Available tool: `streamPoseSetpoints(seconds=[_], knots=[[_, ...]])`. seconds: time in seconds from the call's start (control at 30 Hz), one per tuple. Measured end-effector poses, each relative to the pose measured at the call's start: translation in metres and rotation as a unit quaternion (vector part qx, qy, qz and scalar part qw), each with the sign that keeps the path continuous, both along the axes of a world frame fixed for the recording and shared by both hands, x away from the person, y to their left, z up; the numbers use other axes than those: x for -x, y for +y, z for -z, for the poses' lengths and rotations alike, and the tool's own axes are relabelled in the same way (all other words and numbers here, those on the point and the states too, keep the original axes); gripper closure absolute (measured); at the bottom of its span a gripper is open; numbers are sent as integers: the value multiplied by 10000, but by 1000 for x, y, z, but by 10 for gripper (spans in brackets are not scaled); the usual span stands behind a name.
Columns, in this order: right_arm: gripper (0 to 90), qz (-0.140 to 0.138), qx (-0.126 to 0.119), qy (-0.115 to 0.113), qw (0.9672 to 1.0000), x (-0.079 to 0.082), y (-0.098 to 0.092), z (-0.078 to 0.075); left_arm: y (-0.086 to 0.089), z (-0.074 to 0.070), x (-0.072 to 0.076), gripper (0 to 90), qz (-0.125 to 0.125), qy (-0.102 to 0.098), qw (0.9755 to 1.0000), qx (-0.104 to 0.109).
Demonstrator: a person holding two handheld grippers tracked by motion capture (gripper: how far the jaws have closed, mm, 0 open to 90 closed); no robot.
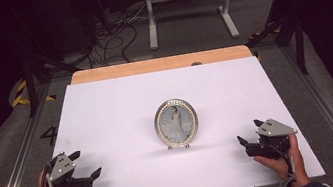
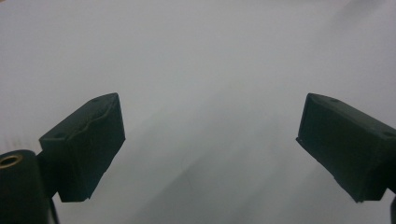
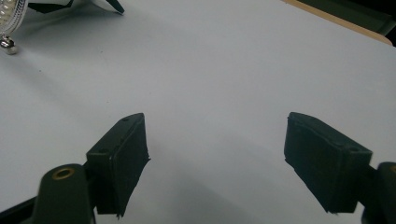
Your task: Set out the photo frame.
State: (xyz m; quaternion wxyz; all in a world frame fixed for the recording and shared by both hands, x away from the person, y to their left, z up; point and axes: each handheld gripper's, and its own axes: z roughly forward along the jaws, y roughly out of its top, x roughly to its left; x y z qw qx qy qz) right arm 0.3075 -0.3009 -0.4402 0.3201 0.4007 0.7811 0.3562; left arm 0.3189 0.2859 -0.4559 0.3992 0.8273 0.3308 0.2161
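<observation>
An oval picture frame [image 1: 176,123] stands upright just below the centre of the high view, on the white table [image 1: 107,113]. Its beaded silver rim encloses a portrait of a figure in pale dress, and the face of the frame looks toward the bottom of the picture, toward the person. It rests on small ball feet at its lower edge, and the right gripper view catches one of these feet with a sliver of the rim in its extreme upper left corner [image 3: 9,23], along with a dark prop leg spread behind it; that leg is likely what keeps the frame standing.

To either side, well apart from the frame, the two grippers sit low near the bottom edge of the high view. The left gripper [image 1: 87,164] is at lower left, held in a hand that comes up from the bottom margin; its jaws are spread wide and grasp nothing, with bare white table between them in the left gripper view [image 2: 210,140]. The right gripper [image 1: 250,132] is at lower right, its jaws likewise released and spread, nothing between them [image 3: 217,154].

Both point inward and slightly up the picture toward the frame, a symmetrical ready stance that suggests the frame is about to be approached from both flanks. Beyond the table's wooden far edge lie cables and a metal stand on the floor.
</observation>
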Motion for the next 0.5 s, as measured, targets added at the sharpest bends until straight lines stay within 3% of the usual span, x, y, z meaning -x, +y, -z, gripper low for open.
streamPoseSetpoints(seconds=[0.5], knots=[[213, -13, 61, -9, 10000, 4, 2, 2, -7, 2, 0, 77, 121, -5, 9999, -66]])
